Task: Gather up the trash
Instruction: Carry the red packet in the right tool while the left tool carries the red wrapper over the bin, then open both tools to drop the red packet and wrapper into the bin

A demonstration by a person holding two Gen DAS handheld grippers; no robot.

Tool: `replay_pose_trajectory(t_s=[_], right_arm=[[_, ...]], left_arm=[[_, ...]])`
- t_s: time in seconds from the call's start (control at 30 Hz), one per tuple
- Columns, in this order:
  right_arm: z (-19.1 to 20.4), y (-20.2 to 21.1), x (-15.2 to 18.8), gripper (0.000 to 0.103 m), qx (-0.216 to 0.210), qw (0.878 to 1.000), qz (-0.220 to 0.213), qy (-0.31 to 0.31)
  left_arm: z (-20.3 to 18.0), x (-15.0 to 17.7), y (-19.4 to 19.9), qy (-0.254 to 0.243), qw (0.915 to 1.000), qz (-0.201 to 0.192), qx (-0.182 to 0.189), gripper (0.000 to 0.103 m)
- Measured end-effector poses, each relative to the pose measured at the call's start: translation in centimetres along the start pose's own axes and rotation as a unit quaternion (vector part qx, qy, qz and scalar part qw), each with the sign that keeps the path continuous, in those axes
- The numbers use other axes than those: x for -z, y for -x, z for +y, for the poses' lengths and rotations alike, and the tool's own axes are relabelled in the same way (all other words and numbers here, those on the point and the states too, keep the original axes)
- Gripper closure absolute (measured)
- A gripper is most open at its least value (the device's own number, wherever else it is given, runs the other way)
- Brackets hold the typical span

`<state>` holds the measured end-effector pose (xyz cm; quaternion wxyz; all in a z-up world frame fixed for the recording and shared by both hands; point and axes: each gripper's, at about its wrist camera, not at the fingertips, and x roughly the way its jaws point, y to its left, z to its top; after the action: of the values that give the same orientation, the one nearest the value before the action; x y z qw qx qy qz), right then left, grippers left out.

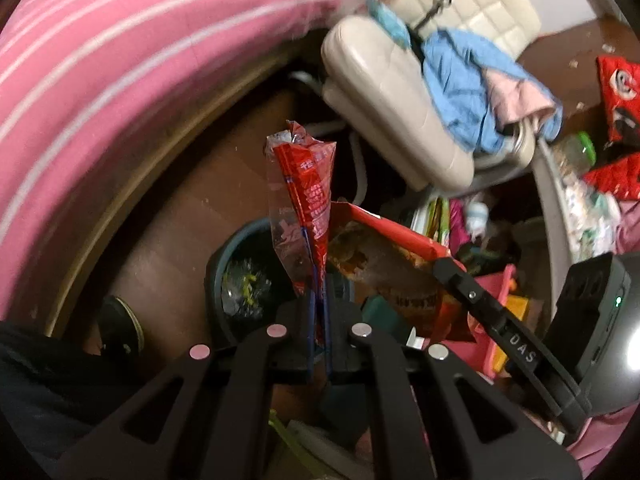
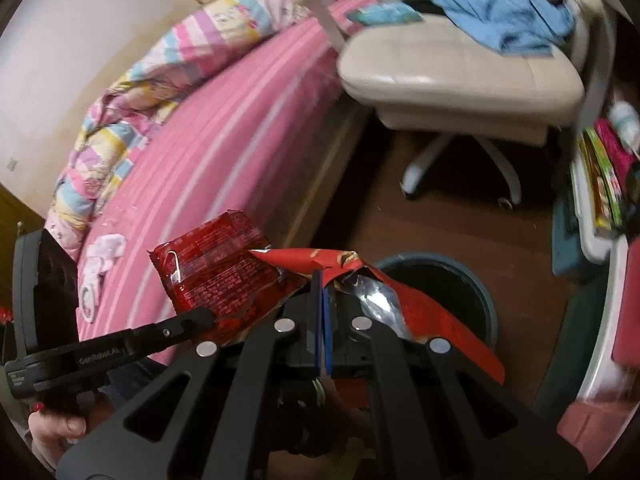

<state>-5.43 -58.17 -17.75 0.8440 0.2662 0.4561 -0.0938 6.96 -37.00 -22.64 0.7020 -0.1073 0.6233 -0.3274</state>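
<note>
My left gripper [image 1: 319, 300] is shut on a red and clear snack wrapper [image 1: 305, 200] that stands up from its jaws. It also shows in the right wrist view [image 2: 216, 276], held by the left gripper [image 2: 208, 314]. My right gripper [image 2: 323, 280] is shut on a red foil-lined snack bag [image 2: 384, 300]; that bag shows in the left wrist view [image 1: 384, 256] with the right gripper [image 1: 440, 266] on it. A dark blue round bin [image 1: 236, 280] stands on the brown floor below both wrappers and holds some clear trash; its rim shows in the right wrist view [image 2: 480, 292].
A bed with a pink striped sheet [image 2: 240, 140] and a pastel quilt [image 2: 120, 120] lies to the left. A cream office chair [image 2: 460, 72] with blue clothes [image 1: 460, 84] stands beyond the bin. Cluttered shelves and red packets [image 1: 616, 96] are on the right.
</note>
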Motion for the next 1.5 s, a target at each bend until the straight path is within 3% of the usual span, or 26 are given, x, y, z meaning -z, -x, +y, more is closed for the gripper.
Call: replay_pose_trajectory(t_s=[0.5, 0.67, 0.83, 0.97, 1.03, 1.07, 1.13, 1.2, 1.3, 1.4, 1.5], right_arm=[[-6.9, -5.6, 4.7, 0.102, 0.050, 0.994, 0.083, -0.048], [-8.2, -7.5, 5.6, 0.102, 0.062, 0.991, 0.106, -0.056], [-8.8, -9.3, 6.5, 0.101, 0.069, 0.988, 0.129, -0.055], [-9.3, -10.7, 7.1, 0.098, 0.070, 0.984, 0.153, -0.055], [-9.6, -11.2, 7.4, 0.099, 0.070, 0.983, 0.159, -0.056], [-9.6, -11.3, 7.5, 0.098, 0.068, 0.983, 0.161, -0.057], [-9.7, -11.4, 7.7, 0.093, 0.071, 0.983, 0.162, -0.059], [-9.8, -11.3, 7.6, 0.070, 0.074, 0.983, 0.156, -0.061], [-9.8, -10.6, 7.6, 0.051, 0.087, 0.984, 0.143, -0.068], [-10.0, -9.9, 7.4, 0.038, 0.099, 0.984, 0.131, -0.075], [-9.9, -9.5, 7.3, 0.034, 0.102, 0.984, 0.125, -0.071]], left_arm=[[2.1, 4.9, -12.6, -0.010, 0.9908, 0.129, -0.038, 0.100], [2.2, 5.0, -15.5, -0.018, 0.9883, 0.147, -0.037, 0.100], [3.0, 5.2, -18.0, -0.028, 0.9828, 0.168, -0.073, 0.096], [3.0, 5.1, -18.7, -0.032, 0.9810, 0.173, -0.081, 0.085], [2.9, 5.1, -18.7, -0.040, 0.9811, 0.167, -0.088, 0.059], [2.7, 5.0, -18.7, -0.044, 0.9814, 0.164, -0.091, 0.056], [2.7, 4.9, -18.6, -0.045, 0.9818, 0.161, -0.091, 0.050], [2.6, 4.8, -18.4, -0.047, 0.9824, 0.156, -0.091, 0.047], [2.7, 4.6, -17.9, -0.041, 0.9841, 0.148, -0.088, 0.044], [2.8, 4.4, -17.3, -0.033, 0.9861, 0.139, -0.085, 0.042], [2.9, 4.1, -16.3, -0.026, 0.9888, 0.123, -0.079, 0.041]])
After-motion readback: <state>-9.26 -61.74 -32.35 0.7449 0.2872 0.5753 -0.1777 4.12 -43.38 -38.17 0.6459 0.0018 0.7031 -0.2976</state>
